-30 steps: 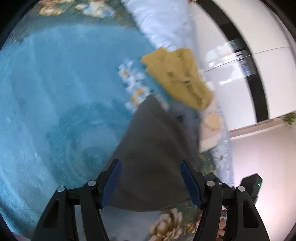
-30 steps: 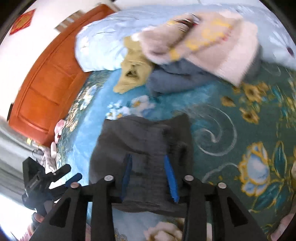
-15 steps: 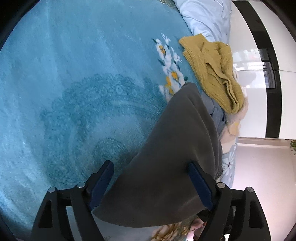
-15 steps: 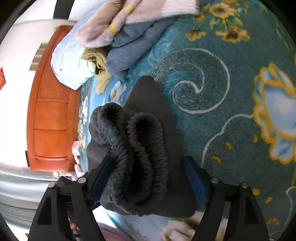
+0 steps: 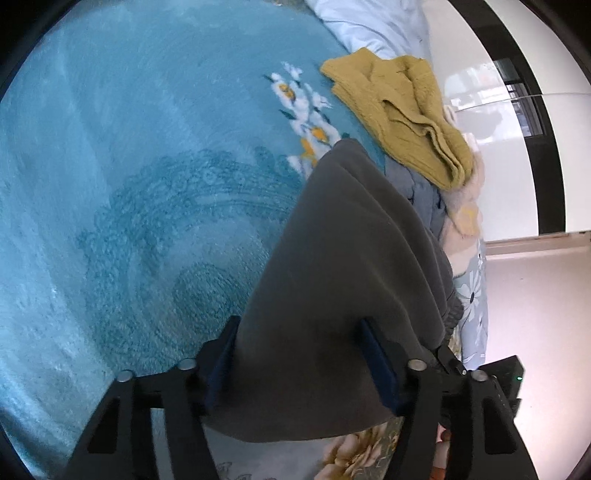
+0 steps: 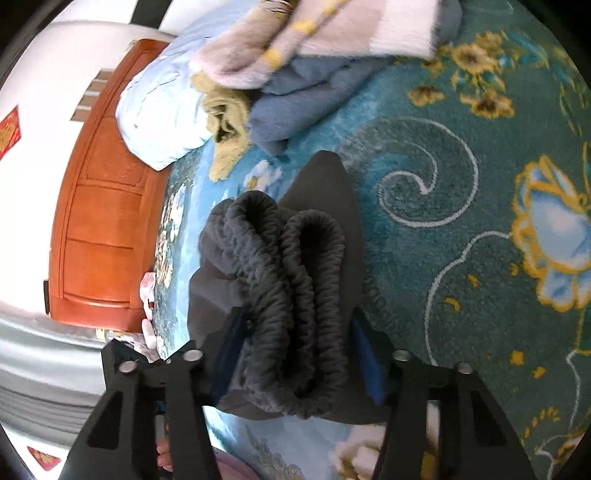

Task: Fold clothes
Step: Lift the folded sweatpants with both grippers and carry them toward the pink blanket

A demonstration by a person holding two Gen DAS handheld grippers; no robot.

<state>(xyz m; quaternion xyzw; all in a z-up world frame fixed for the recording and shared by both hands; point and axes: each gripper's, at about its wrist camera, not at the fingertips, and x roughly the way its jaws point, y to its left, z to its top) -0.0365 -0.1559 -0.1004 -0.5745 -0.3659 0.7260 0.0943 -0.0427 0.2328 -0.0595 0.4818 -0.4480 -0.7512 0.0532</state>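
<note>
A dark grey folded garment (image 5: 343, 280) is held up off the teal floral bedspread (image 5: 129, 184) by both grippers. My left gripper (image 5: 299, 354) is closed around its smooth folded edge. My right gripper (image 6: 295, 347) is closed around the bunched elastic waistband end of the grey garment (image 6: 291, 295). The garment's far corner touches the bedspread in the right wrist view.
A pile lies beyond the garment: a mustard knit (image 5: 402, 110), a blue garment (image 6: 306, 96), a pink and white sweater (image 6: 332, 33). A pale blue pillow (image 6: 162, 114) and an orange wooden headboard (image 6: 99, 229) are at the left. A white wardrobe (image 5: 517, 166) is at the right.
Both grippers have narrowed on the grey garment since half a second ago. The garment has shifted a little and the mustard pile looks nearer in the left wrist view.
</note>
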